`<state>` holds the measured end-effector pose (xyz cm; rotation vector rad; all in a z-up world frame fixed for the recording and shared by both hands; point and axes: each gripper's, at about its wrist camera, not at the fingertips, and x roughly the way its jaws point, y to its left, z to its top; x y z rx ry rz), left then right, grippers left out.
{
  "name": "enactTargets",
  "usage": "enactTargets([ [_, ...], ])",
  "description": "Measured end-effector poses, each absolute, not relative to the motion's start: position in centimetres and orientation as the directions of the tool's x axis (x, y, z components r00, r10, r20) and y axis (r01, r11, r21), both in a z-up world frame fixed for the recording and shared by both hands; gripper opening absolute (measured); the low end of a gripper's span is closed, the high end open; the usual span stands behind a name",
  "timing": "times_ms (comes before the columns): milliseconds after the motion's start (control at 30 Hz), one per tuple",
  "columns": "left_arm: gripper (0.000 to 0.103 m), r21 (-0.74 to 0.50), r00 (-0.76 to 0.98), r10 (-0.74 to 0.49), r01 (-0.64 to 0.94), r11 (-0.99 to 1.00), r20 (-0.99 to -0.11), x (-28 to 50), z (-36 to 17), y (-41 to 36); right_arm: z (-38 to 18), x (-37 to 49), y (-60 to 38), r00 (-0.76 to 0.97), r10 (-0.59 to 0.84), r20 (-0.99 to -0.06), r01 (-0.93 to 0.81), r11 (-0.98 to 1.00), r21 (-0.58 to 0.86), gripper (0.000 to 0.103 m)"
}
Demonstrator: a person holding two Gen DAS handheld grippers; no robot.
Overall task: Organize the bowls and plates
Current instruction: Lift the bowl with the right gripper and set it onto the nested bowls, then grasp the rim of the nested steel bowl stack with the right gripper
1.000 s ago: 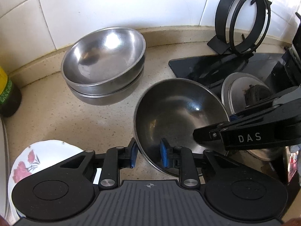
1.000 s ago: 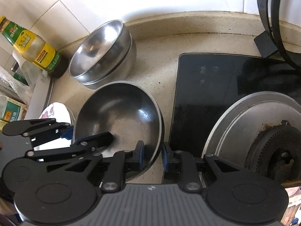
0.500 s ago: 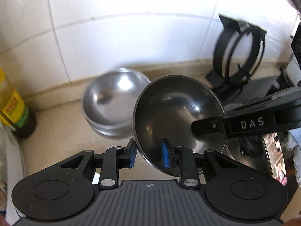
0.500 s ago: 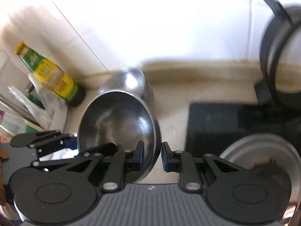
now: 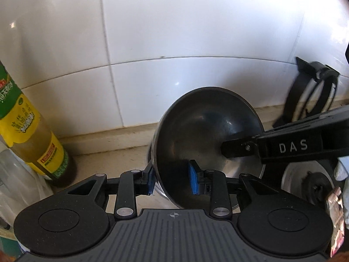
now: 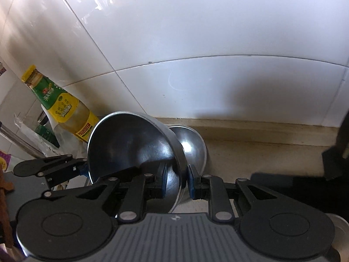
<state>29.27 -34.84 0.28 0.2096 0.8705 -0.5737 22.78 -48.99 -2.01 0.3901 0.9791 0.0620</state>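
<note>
While both the left gripper and right gripper clamp opposite rims of the round steel bowl, lifted mid-frame, nesting it into the stacked steel bowls behind seemingly needs lowering.

I see beige counter mid-frame: bowl stack centre, oil bottle left, stove right.

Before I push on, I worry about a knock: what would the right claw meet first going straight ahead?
Probably the stacked steel bowls just beyond the held bowl that the right claw grips; the tiled wall stands behind them. Depth is unclear.
</note>
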Motion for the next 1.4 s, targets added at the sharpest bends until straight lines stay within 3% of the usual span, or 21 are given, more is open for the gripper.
enactTargets([
  [667,0.039,-0.067,0.484,-0.369,0.534,0.843,-0.793,31.9,-1.9,-34.7,-4.4,25.5,-48.3,0.529,0.206,-0.823,0.132,0.939,0.319,0.041],
  [967,0.039,-0.031,0.509,-0.339,0.520,0.854,-0.791,31.9,-2.3,-34.7,-3.5,25.2,-48.4,0.585,0.101,-0.805,0.152,0.961,0.231,0.050],
  [1400,0.054,-0.035,0.504,-0.364,0.549,0.835,-0.783,30.4,-1.8,-33.9,-4.2,24.3,-48.8,0.556,0.138,-0.820,0.171,0.946,0.275,0.056],
])
